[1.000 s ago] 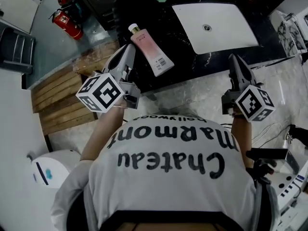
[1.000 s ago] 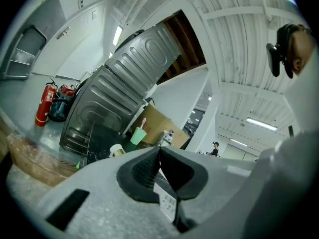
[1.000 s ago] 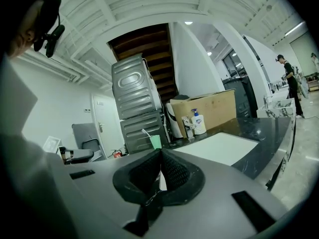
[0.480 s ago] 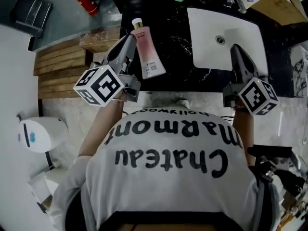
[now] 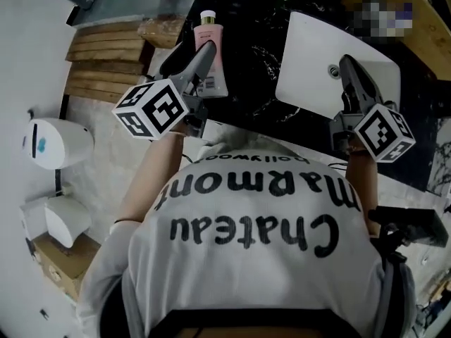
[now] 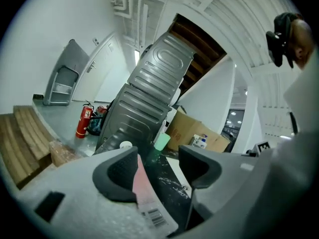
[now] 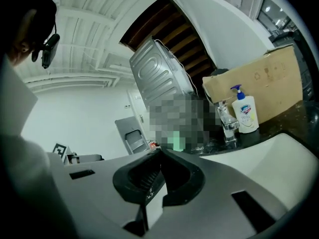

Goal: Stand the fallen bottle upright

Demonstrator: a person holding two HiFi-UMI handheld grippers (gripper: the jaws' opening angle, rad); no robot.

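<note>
1. I read this as a washroom corner mocked up inside a big workshop hall, not a real home bathroom.
2. The washroom signs are a white sink [image 5: 304, 56] set in a black marbled counter [image 5: 254, 65] and a chrome tap [image 7: 227, 124]. A pump bottle of hand soap [image 7: 245, 112] stands just beside the tap. I also see a green cup [image 6: 161, 141] and a pink lotion bottle [image 5: 217, 51] lying on the counter.
3. The workshop signs are a red fire extinguisher [image 6: 81, 121] on a bare grey floor [image 6: 57, 114] and a folding stepladder [image 6: 60, 82]. Wooden slats [image 5: 106, 62] lie beside the counter, and a large cardboard box [image 7: 259, 86] sits behind the tap. There is also a ribbed grey metal panel [image 6: 149, 93].
4. Overhead I see a high white ribbed ceiling [image 6: 224, 4].
</note>
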